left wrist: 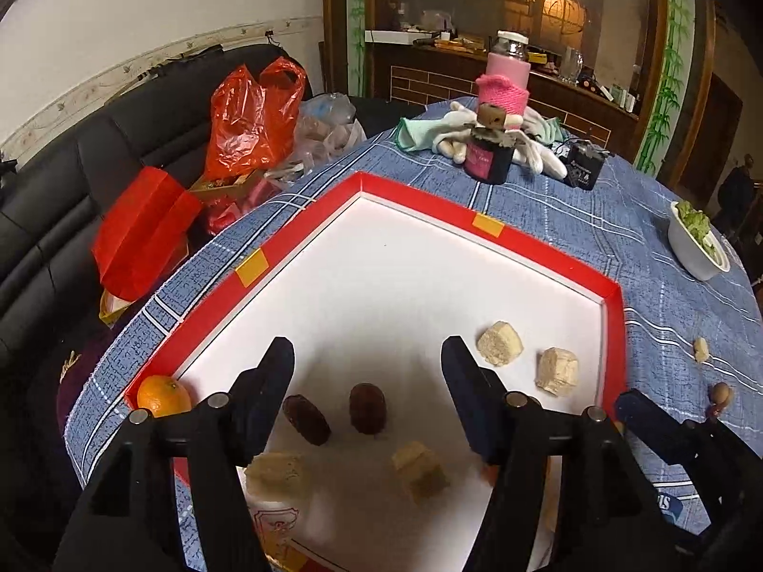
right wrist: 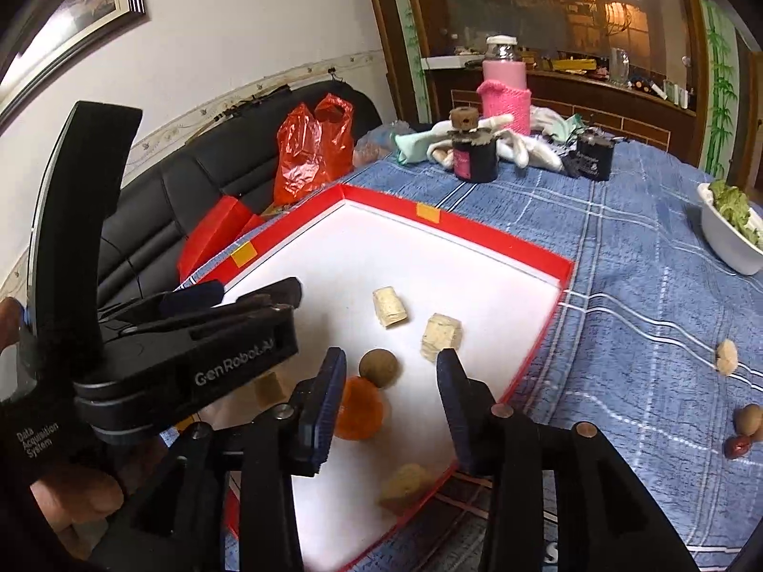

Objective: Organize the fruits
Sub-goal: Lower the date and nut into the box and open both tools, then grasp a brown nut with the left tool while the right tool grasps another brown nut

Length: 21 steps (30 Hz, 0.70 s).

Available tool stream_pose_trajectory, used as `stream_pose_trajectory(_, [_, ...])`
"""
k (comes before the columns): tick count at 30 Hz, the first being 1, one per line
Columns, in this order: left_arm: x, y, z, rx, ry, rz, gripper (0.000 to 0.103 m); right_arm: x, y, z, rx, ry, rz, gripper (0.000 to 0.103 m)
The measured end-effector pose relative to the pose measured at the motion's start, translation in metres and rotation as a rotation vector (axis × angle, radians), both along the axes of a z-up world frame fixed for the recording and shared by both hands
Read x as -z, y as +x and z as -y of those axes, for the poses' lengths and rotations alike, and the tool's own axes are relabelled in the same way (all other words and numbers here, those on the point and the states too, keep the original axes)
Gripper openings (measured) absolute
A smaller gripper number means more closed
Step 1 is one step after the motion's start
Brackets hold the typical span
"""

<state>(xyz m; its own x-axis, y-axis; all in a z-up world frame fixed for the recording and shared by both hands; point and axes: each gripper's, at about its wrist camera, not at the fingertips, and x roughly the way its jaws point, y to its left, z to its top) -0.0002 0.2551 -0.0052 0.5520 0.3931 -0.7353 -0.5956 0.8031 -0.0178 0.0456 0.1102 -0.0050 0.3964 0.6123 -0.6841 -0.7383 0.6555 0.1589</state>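
Note:
A red-rimmed white tray lies on the blue checked tablecloth. My left gripper hangs open over it, with two dark red dates lying loose on the tray floor between its fingers. Pale fruit chunks lie around them. An orange sits in the tray's left corner. My right gripper is open above a brown round fruit and an orange piece beside its left finger. The pads press on neither.
Loose fruit lies on the cloth right of the tray: a pale chunk, a brown one, a red date. A white bowl of greens, a pink-sleeved jar and a dark jar stand farther back. Red bags fill the sofa on the left.

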Motion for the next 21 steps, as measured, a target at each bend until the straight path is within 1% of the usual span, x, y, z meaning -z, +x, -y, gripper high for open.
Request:
stream_pose_trajectory(5, [-0.005, -0.003, 0.008, 0.016, 0.001, 0.009, 0.064, -0.008, 0.001, 0.022, 0.029, 0.012, 0.015, 0.042])
stream_pose_trajectory(7, [-0.007, -0.005, 0.014, 0.031, -0.004, 0.020, 0.064, -0.012, 0.002, 0.035, 0.044, 0.022, 0.025, 0.045])
stream_pose_trajectory(8, [-0.008, -0.005, 0.017, 0.037, -0.007, 0.025, 0.064, -0.014, 0.002, 0.044, 0.054, 0.024, 0.032, 0.050])
stream_pose_trajectory(9, [-0.010, -0.005, 0.023, 0.045, -0.010, 0.032, 0.064, -0.017, 0.003, 0.057, 0.067, 0.026, 0.043, 0.053])
stream_pose_trajectory(10, [-0.011, -0.005, 0.027, 0.053, -0.013, 0.038, 0.064, -0.019, 0.003, 0.068, 0.080, 0.029, 0.055, 0.053])
stream_pose_trajectory(13, [-0.017, -0.003, 0.046, 0.097, -0.015, 0.059, 0.064, -0.022, 0.013, 0.113, 0.157, 0.040, 0.071, 0.053])
stream_pose_trajectory(15, [-0.021, -0.002, 0.061, 0.132, -0.010, 0.072, 0.064, -0.023, 0.026, 0.154, 0.245, 0.038, 0.081, 0.053])
stream_pose_trajectory(16, [-0.023, 0.000, 0.069, 0.155, -0.012, 0.076, 0.064, -0.023, 0.032, 0.166, 0.274, 0.032, 0.081, 0.053])
stream_pose_trajectory(18, [-0.025, 0.005, 0.085, 0.195, -0.014, 0.081, 0.064, -0.018, 0.052, 0.200, 0.360, 0.015, 0.059, 0.053])
stream_pose_trajectory(19, [-0.025, 0.009, 0.095, 0.223, -0.016, 0.080, 0.064, -0.013, 0.065, 0.217, 0.403, 0.007, 0.033, 0.053])
stream_pose_trajectory(20, [-0.025, 0.013, 0.105, 0.255, -0.017, 0.077, 0.064, -0.010, 0.072, 0.226, 0.423, 0.003, 0.018, 0.052])
stream_pose_trajectory(21, [-0.024, 0.017, 0.113, 0.276, -0.012, 0.070, 0.064, -0.005, 0.081, 0.236, 0.446, -0.002, -0.001, 0.048])
